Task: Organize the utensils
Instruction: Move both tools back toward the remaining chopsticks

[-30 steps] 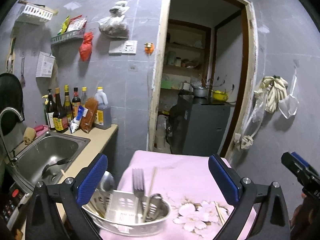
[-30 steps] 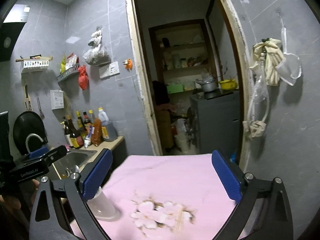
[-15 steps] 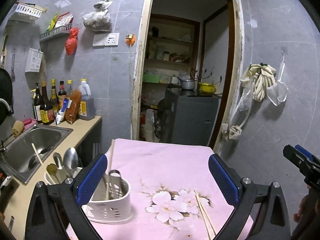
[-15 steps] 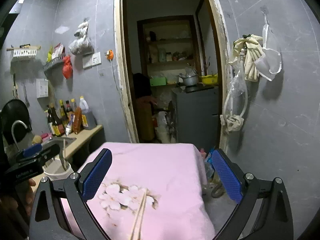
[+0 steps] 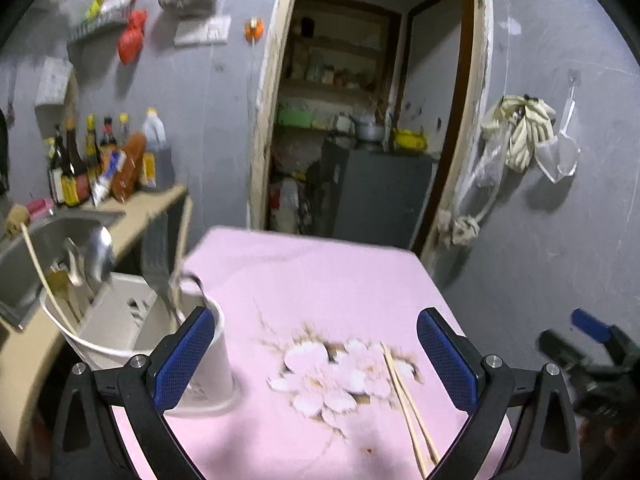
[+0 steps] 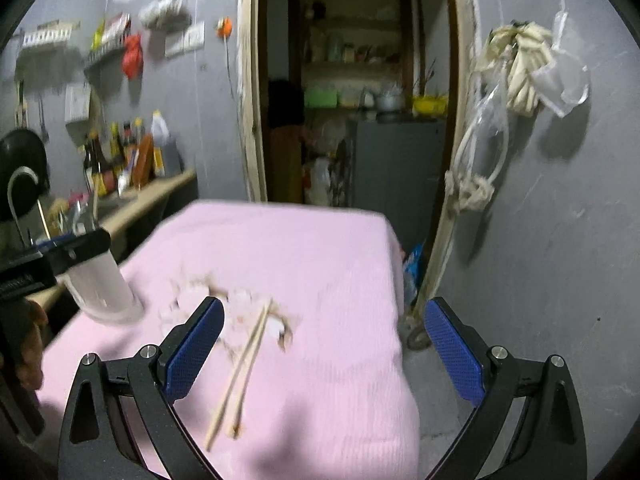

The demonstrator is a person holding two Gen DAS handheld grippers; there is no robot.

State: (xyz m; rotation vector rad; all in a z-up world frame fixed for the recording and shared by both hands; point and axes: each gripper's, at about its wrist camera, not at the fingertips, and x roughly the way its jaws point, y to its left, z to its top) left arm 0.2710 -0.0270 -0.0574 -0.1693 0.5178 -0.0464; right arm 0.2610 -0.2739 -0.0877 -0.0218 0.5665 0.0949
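A pair of wooden chopsticks (image 5: 406, 400) lies on the pink flowered cloth (image 5: 312, 276), also in the right wrist view (image 6: 240, 372). A white utensil holder (image 5: 132, 332) with spoons, tongs and a chopstick stands at the cloth's left edge; it shows in the right wrist view (image 6: 100, 284). My left gripper (image 5: 316, 356) is open and empty, above the cloth between the holder and the chopsticks. My right gripper (image 6: 324, 344) is open and empty, just above and beyond the chopsticks.
A counter with a steel sink (image 5: 48, 236) and sauce bottles (image 5: 96, 160) runs along the left. An open doorway (image 5: 360, 120) lies behind the table. A grey wall with hung gloves (image 6: 524, 64) stands on the right, floor below.
Both grippers have swung to the right and tilted down. The chopsticks came into view under them, and the holder slid to the left of each view.
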